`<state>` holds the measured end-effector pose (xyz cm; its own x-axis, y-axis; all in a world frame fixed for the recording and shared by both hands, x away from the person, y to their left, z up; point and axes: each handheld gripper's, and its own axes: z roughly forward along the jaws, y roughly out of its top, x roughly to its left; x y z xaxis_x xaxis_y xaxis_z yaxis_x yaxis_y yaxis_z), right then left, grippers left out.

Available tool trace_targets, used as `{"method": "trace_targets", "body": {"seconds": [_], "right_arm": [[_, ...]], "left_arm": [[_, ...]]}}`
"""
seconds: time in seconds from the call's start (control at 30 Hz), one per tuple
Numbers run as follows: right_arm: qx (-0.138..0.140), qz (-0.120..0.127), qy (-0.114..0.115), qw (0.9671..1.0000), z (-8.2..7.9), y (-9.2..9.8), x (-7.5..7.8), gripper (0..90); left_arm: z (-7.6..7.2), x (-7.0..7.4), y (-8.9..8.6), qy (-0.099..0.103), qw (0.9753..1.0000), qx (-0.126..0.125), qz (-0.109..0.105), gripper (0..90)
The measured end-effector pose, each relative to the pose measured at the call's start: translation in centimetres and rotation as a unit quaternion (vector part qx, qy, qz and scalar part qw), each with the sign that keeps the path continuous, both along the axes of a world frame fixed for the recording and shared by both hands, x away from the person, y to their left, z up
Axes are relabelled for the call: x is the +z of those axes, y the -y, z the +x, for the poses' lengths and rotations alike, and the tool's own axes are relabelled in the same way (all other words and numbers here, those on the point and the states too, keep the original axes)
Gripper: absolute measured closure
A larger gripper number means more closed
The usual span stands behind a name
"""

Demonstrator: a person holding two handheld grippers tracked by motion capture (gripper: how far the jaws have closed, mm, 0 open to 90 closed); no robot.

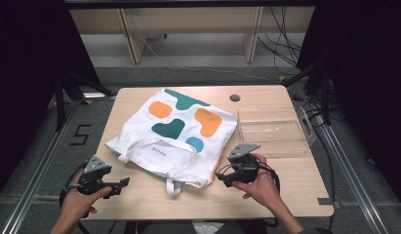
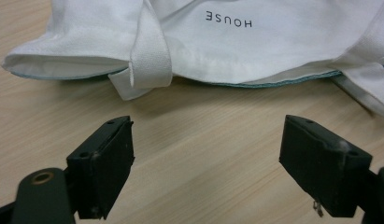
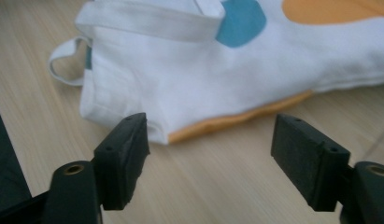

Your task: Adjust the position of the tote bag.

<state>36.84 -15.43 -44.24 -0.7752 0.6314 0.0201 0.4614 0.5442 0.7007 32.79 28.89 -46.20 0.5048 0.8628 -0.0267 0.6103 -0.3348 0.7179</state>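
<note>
— Fingers first: how do they stand, starting on the left?

— Spread wide on the left gripper (image 1: 121, 185), with nothing between them. It rests low near the table's (image 1: 295, 195) front left corner, and its own view shows bare wood between the two black jaws.

— And which way does the tote bag (image 1: 176, 131) lie from it?

— Ahead and a little to its right. In the left gripper view the bag's open hem (image 2: 255, 84), with a thin teal edge, runs across the frame just beyond the jaw tips, apart from them. One handle strap (image 2: 150, 56) folds down over that hem, nearer the left jaw.

— Then the bag itself?

— Flat on the middle of the table, white with orange and teal shapes, its long axis running from the far side down toward the person, mouth and handles at the near end.

— And the right side?

— The right gripper (image 1: 221, 177) is also parted and empty, but it sits much closer, just beside the bag's near right corner (image 3: 157, 133), where an orange edge shows under the white cloth. That corner lies just past the left jaw in its view. A clear plastic bin (image 1: 273, 131) stands beyond it, to the right of the bag.

— So which one goes first?

— My guess is the right; it has only a short push forward to reach cloth.
</note>
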Motion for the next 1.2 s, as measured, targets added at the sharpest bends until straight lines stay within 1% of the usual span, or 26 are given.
{"method": "trace_targets", "body": {"seconds": [0.03,0.07,0.1,0.13,0.2,0.27,0.3,0.33,0.37,0.4,0.43,0.5,0.53,0.57,0.63,0.67,0.73,0.8,0.83,0.87,0.97,1.03,1.07,1.13,1.17,1.2], "right_arm": [[0.017,-0.001,0.009,0.9998,0.1,-0.4,0.1,35.9],[0.017,-0.001,0.009,0.9998,0.1,-0.4,0.1,35.9],[0.033,0.011,0.020,0.9992,0.2,-1.8,0.3,36.2],[0.041,0.012,0.011,0.9990,0.2,-2.3,0.5,37.3],[0.059,0.020,0.003,0.9980,0.3,-3.6,0.6,38.9],[0.062,0.015,0.002,0.9980,0.3,-4.4,0.4,38.9],[0.085,-0.013,0.005,0.9963,0.3,-5.9,0.0,39.2],[0.091,-0.023,-0.007,0.9955,0.1,-6.5,-0.2,41.2],[0.105,-0.037,0.005,0.9937,0.1,-7.0,-0.5,44.1],[0.108,-0.055,-0.002,0.9926,-0.2,-7.4,-0.6,44.8],[0.112,-0.078,0.009,0.9906,-0.3,-7.7,-0.9,45.6],[0.116,-0.114,0.017,0.9865,-0.3,-7.9,-1.4,50.3],[0.116,-0.114,0.017,0.9865,-0.3,-7.9,-1.4,50.3],[0.117,-0.115,0.004,0.9865,-0.4,-7.9,-1.6,55.1],[0.116,-0.114,0.001,0.9867,-0.5,-7.9,-1.6,55.8],[0.120,-0.128,0.005,0.9845,-0.6,-8.1,-1.8,60.1],[0.123,-0.150,0.009,0.9810,-0.8,-8.4,-2.3,62.1],[0.121,-0.157,0.009,0.9801,-0.9,-8.5,-2.6,65.5],[0.117,-0.174,0.012,0.9776,-0.9,-8.7,-3.0,72.4],[0.128,-0.180,0.019,0.9751,-0.8,-8.6,-3.0,76.3],[0.130,-0.178,0.025,0.9751,-0.3,-8.5,-3.1,81.6],[0.137,-0.175,0.031,0.9744,0.2,-8.4,-3.0,85.0],[0.136,-0.172,0.032,0.9751,0.4,-8.3,-3.0,85.3],[0.137,-0.170,0.033,0.9753,0.7,-8.2,-2.9,85.7],[0.136,-0.172,0.035,0.9749,0.8,-8.2,-2.9,85.7],[0.137,-0.171,0.036,0.9750,0.8,-8.2,-2.9,85.7]], "left_arm": [[0.0,-0.1,0.0,0.001,1.0000,0.001,-0.006,17.0],[0.0,-0.1,0.0,0.001,1.0000,0.001,-0.006,17.0],[0.1,0.0,-0.1,-0.003,1.0000,-0.003,-0.001,17.0],[0.1,-0.2,0.1,-0.002,0.9999,0.008,-0.015,17.0],[0.0,0.0,-0.1,-0.002,1.0000,0.002,-0.002,17.0],[0.0,0.0,-0.1,-0.001,1.0000,0.004,-0.004,17.0],[0.1,0.0,-0.1,-0.001,1.0000,0.005,-0.007,17.0],[0.0,0.0,-0.2,-0.004,0.9999,0.008,-0.006,17.0],[0.0,0.1,-0.3,-0.004,1.0000,0.003,0.002,17.0],[0.0,0.1,-0.3,-0.003,1.0000,0.005,0.003,17.0],[0.0,0.1,-0.3,-0.003,1.0000,0.005,0.003,17.0],[0.0,0.1,-0.3,-0.005,1.0000,0.004,0.001,17.0],[0.0,0.1,-0.3,-0.005,1.0000,0.004,0.001,17.0],[0.1,0.1,-0.4,-0.005,0.9999,0.002,0.011,17.0],[0.1,0.0,-0.4,-0.005,1.0000,0.007,0.004,17.0],[0.2,0.1,-0.6,-0.004,0.9998,0.009,0.014,17.0],[0.3,0.1,-0.7,-0.004,0.9997,0.020,0.013,17.2],[0.3,0.1,-0.8,0.000,0.9993,0.029,0.024,17.2],[0.4,0.1,-1.1,-0.003,0.9989,0.040,0.025,17.2],[0.5,0.1,-1.3,0.000,0.9985,0.048,0.025,17.2],[1.0,0.1,-1.6,0.000,0.9976,0.065,0.025,18.0],[2.3,0.0,-2.3,0.011,0.9952,0.080,0.056,19.9],[2.8,-0.1,-2.6,0.019,0.9940,0.089,0.062,20.2],[3.7,-0.4,-3.2,0.010,0.9917,0.109,0.068,23.9],[3.7,-0.4,-3.2,0.010,0.9917,0.109,0.068,25.1],[5.0,-0.9,-3.9,0.007,0.9912,0.116,0.064,26.3]]}}
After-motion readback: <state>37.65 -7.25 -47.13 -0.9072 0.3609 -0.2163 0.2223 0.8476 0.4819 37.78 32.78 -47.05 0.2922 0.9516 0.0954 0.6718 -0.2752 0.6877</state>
